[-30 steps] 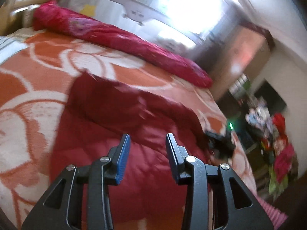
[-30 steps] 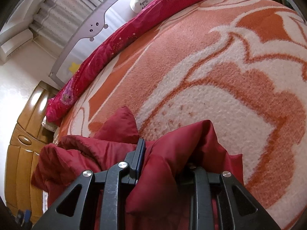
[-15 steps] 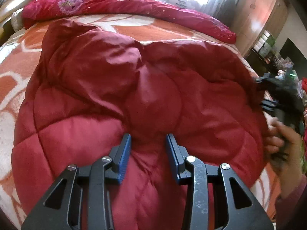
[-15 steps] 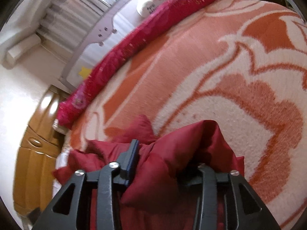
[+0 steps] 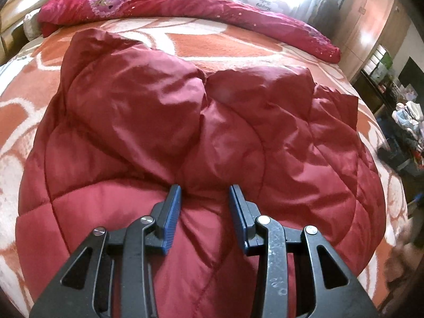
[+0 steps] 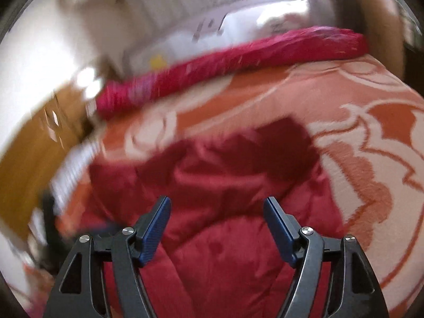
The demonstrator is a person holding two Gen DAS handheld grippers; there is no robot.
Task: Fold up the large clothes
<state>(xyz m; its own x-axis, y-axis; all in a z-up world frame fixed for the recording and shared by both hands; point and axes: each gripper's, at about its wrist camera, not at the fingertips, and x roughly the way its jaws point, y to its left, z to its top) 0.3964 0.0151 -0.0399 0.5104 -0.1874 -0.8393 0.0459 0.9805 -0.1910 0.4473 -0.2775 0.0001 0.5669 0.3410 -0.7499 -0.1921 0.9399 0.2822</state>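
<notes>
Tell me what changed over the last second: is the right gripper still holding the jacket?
No. The right gripper let go of the red jacket; its fingers now stand open above it. The jacket now lies spread on the blanket. The left gripper stayed open, gripping nothing.

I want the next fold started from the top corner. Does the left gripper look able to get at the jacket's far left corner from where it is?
Probably yes: the left gripper is open above the red jacket, and nothing lies between it and the far left corner on the blanket.
</notes>
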